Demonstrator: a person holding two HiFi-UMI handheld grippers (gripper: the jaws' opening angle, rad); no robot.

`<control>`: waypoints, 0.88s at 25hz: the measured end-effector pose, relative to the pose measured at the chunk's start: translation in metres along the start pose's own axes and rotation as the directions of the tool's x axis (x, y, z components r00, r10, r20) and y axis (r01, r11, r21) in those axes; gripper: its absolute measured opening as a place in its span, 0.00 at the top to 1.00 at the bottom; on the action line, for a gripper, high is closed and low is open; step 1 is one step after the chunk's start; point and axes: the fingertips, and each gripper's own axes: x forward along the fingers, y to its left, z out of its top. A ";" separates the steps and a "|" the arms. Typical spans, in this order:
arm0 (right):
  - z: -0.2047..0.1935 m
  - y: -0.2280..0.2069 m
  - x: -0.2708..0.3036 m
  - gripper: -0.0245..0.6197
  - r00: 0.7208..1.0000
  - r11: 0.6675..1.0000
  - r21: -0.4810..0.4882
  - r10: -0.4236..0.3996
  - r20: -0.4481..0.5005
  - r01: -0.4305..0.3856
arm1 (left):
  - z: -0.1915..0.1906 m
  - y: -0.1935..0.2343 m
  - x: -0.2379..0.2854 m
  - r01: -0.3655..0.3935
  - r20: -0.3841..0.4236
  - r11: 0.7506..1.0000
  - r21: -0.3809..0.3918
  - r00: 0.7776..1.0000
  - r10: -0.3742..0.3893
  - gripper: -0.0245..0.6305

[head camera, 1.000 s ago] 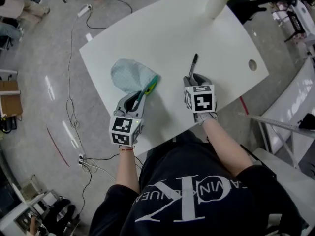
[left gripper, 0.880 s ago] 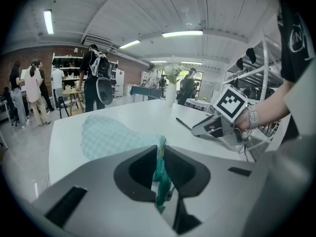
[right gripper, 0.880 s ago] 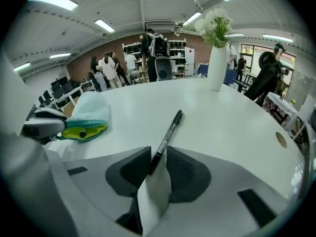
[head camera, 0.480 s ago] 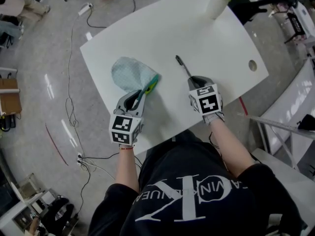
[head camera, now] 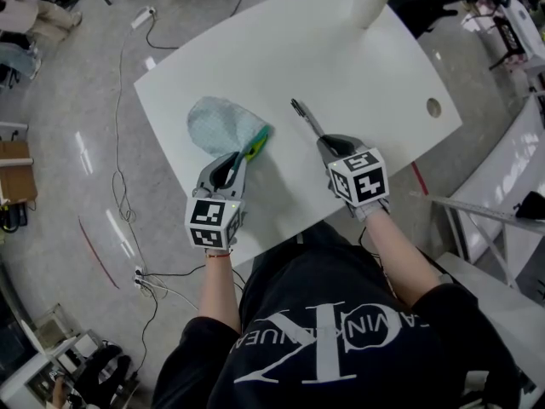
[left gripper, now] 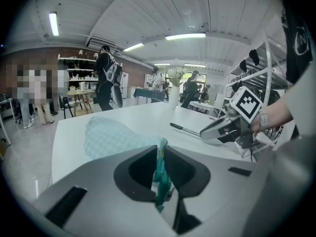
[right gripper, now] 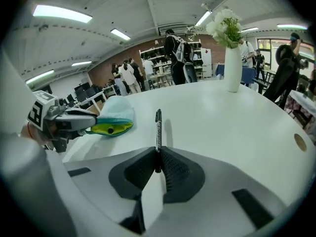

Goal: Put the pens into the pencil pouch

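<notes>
On the white oval bench (head camera: 341,66) the left gripper (left gripper: 159,164) pinches the pale teal fabric pencil pouch (head camera: 217,126) at its mouth. The right gripper (right gripper: 158,162) has just closed on one end of the slim black pen (right gripper: 158,127), right of the pouch. It is best to steer the free tip squarely into that opening.

place: shared lab or workshop hall | landmark: white table (head camera: 341,66) | beyond it: brick wall (right gripper: 106,65), stocked shelves (right gripper: 154,58), standing people (right gripper: 175,48) | overhead: strip lights (right gripper: 61,14) | floor beside it: cables (head camera: 118,156), power strip (head camera: 142,17)

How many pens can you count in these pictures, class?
1: a slim black pen clamped in the right tool. Others may be hidden inside the pale blue fabric pouch that the left tool grips.
</notes>
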 end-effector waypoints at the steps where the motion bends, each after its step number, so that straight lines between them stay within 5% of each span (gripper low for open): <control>1: 0.000 0.006 -0.001 0.89 1.000 1.000 -0.003 0.015 0.002 -0.015 | 0.001 0.001 -0.001 -0.007 0.005 1.000 -0.004 1.000 0.007 0.89; 22: -0.030 0.090 -0.009 0.89 0.955 0.953 -0.113 0.267 -0.130 -0.281 | 0.008 -0.001 -0.002 -0.046 0.056 0.996 -0.075 0.997 0.050 0.89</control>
